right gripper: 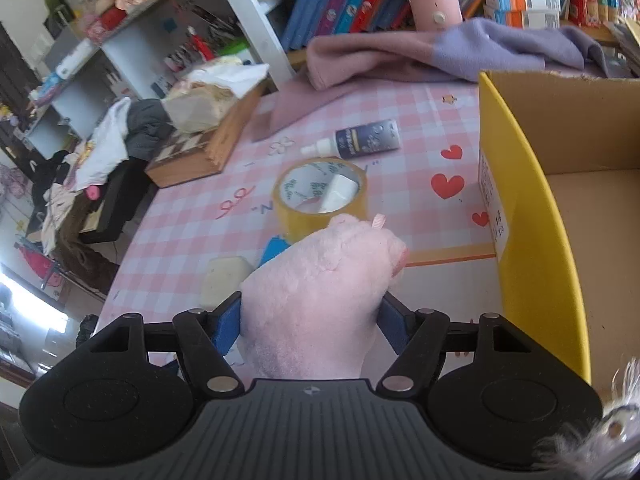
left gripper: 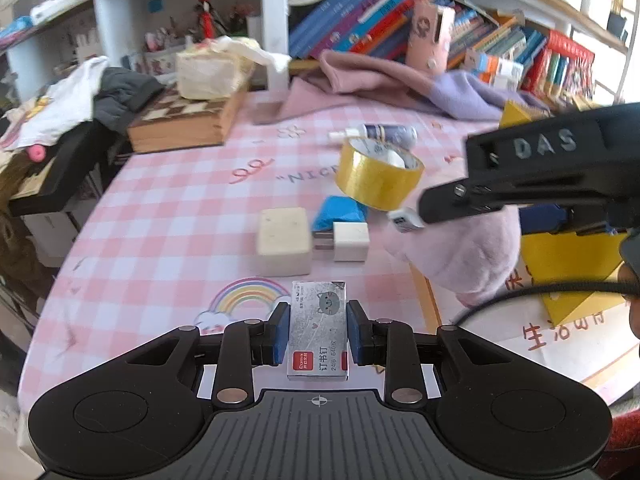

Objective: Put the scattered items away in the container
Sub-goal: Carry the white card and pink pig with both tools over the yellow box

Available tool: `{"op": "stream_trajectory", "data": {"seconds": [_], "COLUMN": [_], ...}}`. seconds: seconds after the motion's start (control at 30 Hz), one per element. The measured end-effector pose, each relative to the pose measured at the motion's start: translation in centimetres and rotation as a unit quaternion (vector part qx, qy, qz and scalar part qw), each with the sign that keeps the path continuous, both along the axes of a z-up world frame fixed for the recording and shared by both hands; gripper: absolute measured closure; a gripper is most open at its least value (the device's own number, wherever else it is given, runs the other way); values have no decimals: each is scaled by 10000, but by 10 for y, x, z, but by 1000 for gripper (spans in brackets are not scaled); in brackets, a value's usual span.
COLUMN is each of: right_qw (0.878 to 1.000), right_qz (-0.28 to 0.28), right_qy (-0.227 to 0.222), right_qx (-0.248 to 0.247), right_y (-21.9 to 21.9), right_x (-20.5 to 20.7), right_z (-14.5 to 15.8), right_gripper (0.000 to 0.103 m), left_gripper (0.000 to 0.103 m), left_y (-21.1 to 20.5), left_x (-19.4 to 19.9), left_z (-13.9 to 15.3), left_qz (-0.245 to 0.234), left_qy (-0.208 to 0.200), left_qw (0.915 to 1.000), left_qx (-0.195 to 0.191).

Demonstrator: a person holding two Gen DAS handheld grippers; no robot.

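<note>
My left gripper is shut on a small staples box with a cat picture, just above the pink checked tablecloth. My right gripper is shut on a pink plush toy, held above the table; the toy also shows in the left wrist view under the right gripper's black body. The yellow cardboard box stands open to the right of the plush. On the table lie a yellow tape roll, a cream block, a white charger plug, a blue item and a dark bottle.
A wooden chess box with a tissue pack stands at the back left. Pink and purple cloths lie along the back under the bookshelf. Clothes pile up off the table's left edge.
</note>
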State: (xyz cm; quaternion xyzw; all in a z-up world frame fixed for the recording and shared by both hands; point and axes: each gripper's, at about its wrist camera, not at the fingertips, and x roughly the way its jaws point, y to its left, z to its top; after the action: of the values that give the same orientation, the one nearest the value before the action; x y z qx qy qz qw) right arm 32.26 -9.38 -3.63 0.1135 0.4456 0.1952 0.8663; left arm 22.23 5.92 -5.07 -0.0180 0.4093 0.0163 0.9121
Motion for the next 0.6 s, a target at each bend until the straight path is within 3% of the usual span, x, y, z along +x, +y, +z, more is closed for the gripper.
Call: {"op": "stream_trajectory", "data": {"seconds": [0.23,0.6], "right_qw": [9989,9977], "right_qz": [171,247], "right_qy": [-434,-622], "right_qx": [-34,-47], "right_y": [-4,-14], "right_x": [-47,-121], "right_z": [23,41], "right_gripper": [35,35], "left_gripper": [75,75], "left_y": [20,25], "left_x": [-39,-102], "left_z": [22,56], "left_qz": [343,249], "left_qy": [-260,-744], "left_qw": [9987,9960], "left_qx": [-280,-422]}}
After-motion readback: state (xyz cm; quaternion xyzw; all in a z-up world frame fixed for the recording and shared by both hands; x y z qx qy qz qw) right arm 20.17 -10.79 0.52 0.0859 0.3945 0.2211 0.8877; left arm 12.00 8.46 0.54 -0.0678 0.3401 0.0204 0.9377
